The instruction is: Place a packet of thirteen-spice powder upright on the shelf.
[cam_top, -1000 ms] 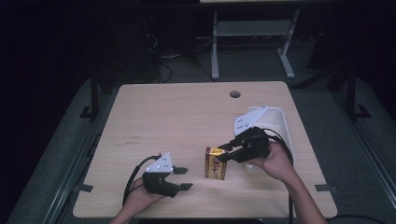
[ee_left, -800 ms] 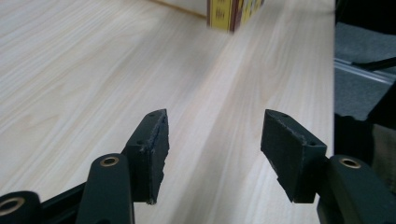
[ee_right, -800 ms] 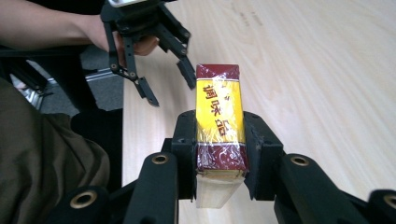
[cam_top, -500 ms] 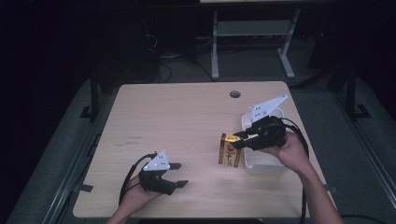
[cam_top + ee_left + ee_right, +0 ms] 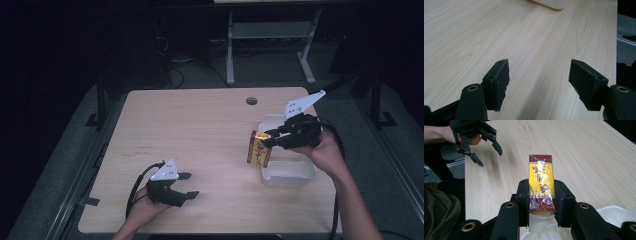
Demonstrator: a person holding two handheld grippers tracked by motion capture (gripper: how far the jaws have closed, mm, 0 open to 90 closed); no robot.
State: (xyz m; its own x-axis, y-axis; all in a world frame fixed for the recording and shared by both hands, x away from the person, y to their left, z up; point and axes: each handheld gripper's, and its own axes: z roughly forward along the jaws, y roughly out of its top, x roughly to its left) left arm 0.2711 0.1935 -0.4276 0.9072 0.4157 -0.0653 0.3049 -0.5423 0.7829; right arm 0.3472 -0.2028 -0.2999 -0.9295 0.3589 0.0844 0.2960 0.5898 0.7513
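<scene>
The room is dark around a pale wooden desk [image 5: 210, 130] with a round cable hole [image 5: 251, 101] near its far edge; a metal stand [image 5: 270, 40] sits on the floor behind it. Near the desk's right edge lies a white plastic container [image 5: 290, 172], open-topped. The right gripper [image 5: 265, 139] hangs above the container's left rim, its jaws pinching a small red and yellow box [image 5: 259, 150] wrapped in clear film. The box stands upright in the grip, clear of the desk top, just at the container's left side; in the right gripper view [image 5: 541, 195] the box [image 5: 541, 177] juts forward between the black pads, with the container's white rim [image 5: 614, 216] below it. Near the front edge, left of centre, the left gripper [image 5: 187, 185] rests low over the wood. Its jaws have just been opening and stand spread, with nothing between them; the left gripper view [image 5: 539, 80] shows bare desk [image 5: 474, 37] between the pads.
</scene>
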